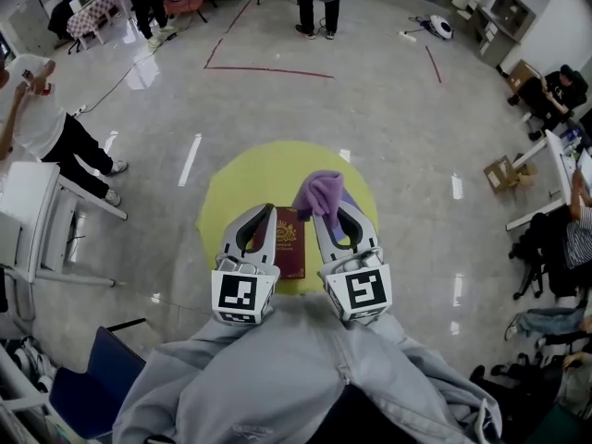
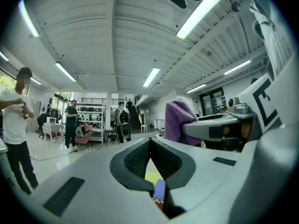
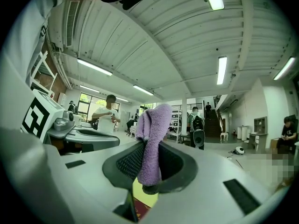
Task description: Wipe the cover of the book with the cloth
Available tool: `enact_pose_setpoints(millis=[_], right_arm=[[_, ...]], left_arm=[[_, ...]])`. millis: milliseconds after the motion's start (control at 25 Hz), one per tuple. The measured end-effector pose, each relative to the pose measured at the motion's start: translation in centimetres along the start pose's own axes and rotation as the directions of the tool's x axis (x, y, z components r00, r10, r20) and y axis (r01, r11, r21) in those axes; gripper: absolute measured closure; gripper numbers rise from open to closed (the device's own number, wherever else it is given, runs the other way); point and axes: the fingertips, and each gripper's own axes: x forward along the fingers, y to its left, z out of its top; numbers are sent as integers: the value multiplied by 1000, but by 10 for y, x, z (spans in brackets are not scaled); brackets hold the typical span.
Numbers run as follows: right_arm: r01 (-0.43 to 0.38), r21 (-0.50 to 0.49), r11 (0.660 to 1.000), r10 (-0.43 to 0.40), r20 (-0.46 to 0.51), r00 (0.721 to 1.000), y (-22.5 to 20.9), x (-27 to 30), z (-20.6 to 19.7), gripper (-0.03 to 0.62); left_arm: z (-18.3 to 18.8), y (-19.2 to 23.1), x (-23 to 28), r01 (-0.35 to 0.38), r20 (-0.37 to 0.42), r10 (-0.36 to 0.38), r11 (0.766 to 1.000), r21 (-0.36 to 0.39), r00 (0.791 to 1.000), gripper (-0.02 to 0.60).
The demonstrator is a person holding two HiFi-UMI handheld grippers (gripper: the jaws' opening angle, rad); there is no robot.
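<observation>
A dark red book (image 1: 289, 245) with gold print lies on the round yellow table (image 1: 268, 169), between my two grippers. The right gripper (image 1: 324, 209) is shut on a purple cloth (image 1: 319, 191), which bunches up above its fingertips, over the book's far right corner. In the right gripper view the cloth (image 3: 152, 139) hangs between the jaws, with a strip of the book (image 3: 142, 209) below. The left gripper (image 1: 266, 211) hovers at the book's left edge. Its jaws meet at the tips with nothing between them (image 2: 150, 141). The cloth (image 2: 177, 120) shows to its right.
The small table stands alone on a glossy grey floor. A white table and chairs (image 1: 37, 215) are at the left and a blue chair (image 1: 88, 387) at the lower left. A cardboard box (image 1: 504, 172) and seated people are at the right. People stand farther off.
</observation>
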Motion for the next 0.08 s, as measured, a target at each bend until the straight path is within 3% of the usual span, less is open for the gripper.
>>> enact_pose_setpoints(millis=[80], right_arm=[[-4, -4, 1000, 4, 10, 1000, -3, -1, 0, 510]], left_arm=[[-1, -3, 1, -4, 6, 4, 1000, 7, 1000, 563]])
